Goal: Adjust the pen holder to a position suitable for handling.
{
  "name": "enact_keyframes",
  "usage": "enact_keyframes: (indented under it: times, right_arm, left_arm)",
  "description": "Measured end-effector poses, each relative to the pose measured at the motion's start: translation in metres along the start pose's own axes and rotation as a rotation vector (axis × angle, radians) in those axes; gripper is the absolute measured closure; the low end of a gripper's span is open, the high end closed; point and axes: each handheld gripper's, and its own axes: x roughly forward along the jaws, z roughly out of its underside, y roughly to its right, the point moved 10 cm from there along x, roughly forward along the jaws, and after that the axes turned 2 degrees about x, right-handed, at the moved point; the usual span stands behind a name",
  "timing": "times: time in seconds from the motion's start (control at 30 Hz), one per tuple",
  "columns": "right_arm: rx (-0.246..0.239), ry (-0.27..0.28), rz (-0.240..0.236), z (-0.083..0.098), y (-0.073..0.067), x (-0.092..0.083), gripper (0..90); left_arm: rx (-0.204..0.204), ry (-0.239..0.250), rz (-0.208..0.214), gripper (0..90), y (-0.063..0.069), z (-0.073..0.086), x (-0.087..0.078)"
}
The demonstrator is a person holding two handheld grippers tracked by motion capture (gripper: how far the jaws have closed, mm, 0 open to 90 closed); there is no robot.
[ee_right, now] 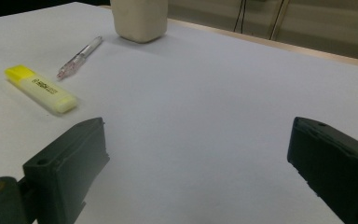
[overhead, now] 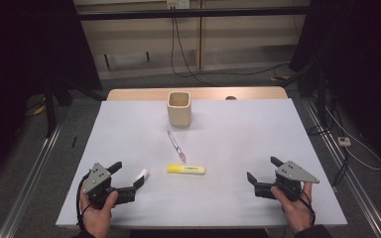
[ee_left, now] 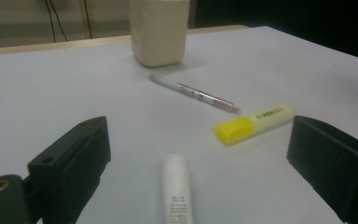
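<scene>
- The surface [overhead: 228, 148] is big and white. A tan cup [overhead: 179, 108] stands at 12 o'clock on it, near the far edge.
- The left hand-held gripper [overhead: 127, 174] is at 7 o'clock. Its jaws are wide open, and nothing is gripped. The right hand-held gripper [overhead: 263, 169] is at 5 o'clock, well apart from the things. It is wide open too, with nothing in it.
- A yellow marker [overhead: 186, 169] lies flat in the middle, a bit toward 6 o'clock. In the left gripper view its side reads "HIGH" and some more I cannot read.
- A clear pen [overhead: 176, 146] lies between the cup and the marker. Its tip is near the marker.
- A small white tube [overhead: 142, 174] lies right between the left jaws. It has tiny print, too blurry to read.
- What could go wrong: the tube is round, so I think it may roll or slip away if the jaws close off-center. A sideways push could knock it into the marker.
</scene>
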Motion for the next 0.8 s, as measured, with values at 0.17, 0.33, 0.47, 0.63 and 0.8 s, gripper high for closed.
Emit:
enact_keyframes:
  times: [0.17, 0.33, 0.47, 0.63, 0.8]
  right_arm:
    - [0.01, 0.001, -0.006, 0.0, 0.0, 0.0, 4.3]
    - [0.014, -0.022, -0.026, 0.003, -0.002, 0.0, 4.4]
    - [0.0, -0.018, -0.037, 0.001, -0.006, 0.001, 4.4]
    - [0.002, -0.022, -0.008, -0.003, -0.008, 0.008, 4.4]
    - [0.021, -0.038, -0.053, -0.006, -0.017, 0.018, 3.9]
  left_arm:
    - [-0.011, -0.001, 0.001, 5.9, -0.001, 0.001, 0.0]
    - [-0.018, -0.002, 0.001, 5.9, -0.001, 0.001, 0.0]
    - [-0.009, -0.003, 0.005, 5.9, 0.0, 0.001, -0.001]
    - [-0.003, 0.0, 0.005, 5.9, 0.0, 0.001, -0.003]
    - [-0.014, -0.004, 0.009, 5.9, -0.001, 0.002, -0.003]
